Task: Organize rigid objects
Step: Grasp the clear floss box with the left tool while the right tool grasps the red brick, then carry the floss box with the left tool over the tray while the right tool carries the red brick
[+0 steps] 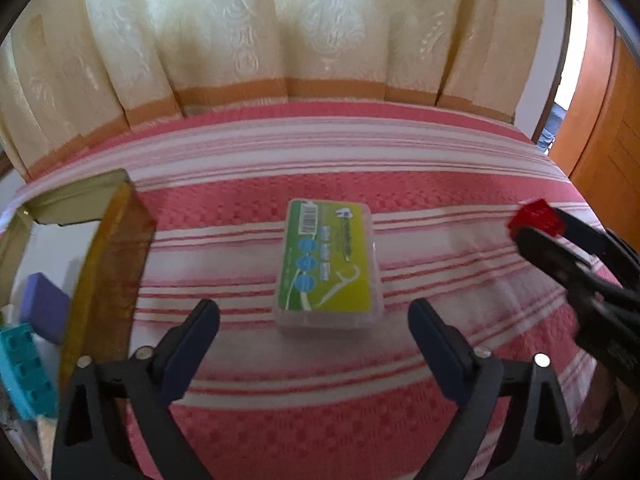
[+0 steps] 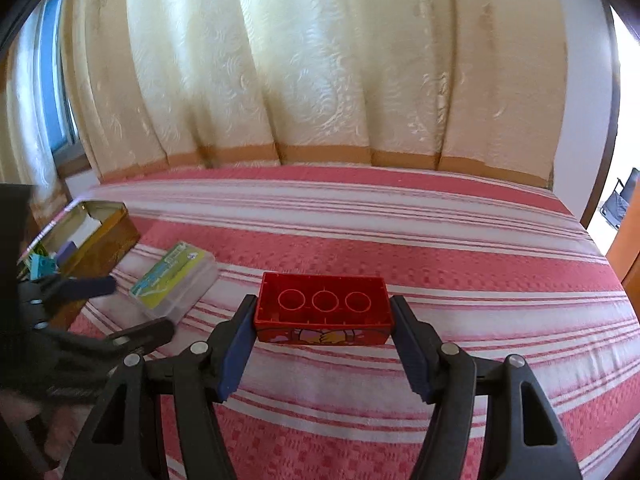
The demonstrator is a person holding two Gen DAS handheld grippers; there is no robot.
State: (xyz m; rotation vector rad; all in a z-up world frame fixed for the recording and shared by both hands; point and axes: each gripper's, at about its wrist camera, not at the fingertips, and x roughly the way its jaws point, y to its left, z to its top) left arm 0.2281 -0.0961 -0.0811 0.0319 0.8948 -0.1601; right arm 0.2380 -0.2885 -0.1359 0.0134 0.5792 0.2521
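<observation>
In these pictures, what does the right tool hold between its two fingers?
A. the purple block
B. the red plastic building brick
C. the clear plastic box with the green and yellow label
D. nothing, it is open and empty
B: in the right wrist view the right tool is shut on the red plastic building brick, its blue pads pressed to both ends, while the clear plastic box with the green and yellow label lies on the striped cloth.

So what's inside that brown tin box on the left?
The brown tin box holds a purple block and a teal studded brick. Something green peeks out beside them, too hidden to name. The near wall covers the rest of the inside.
</observation>
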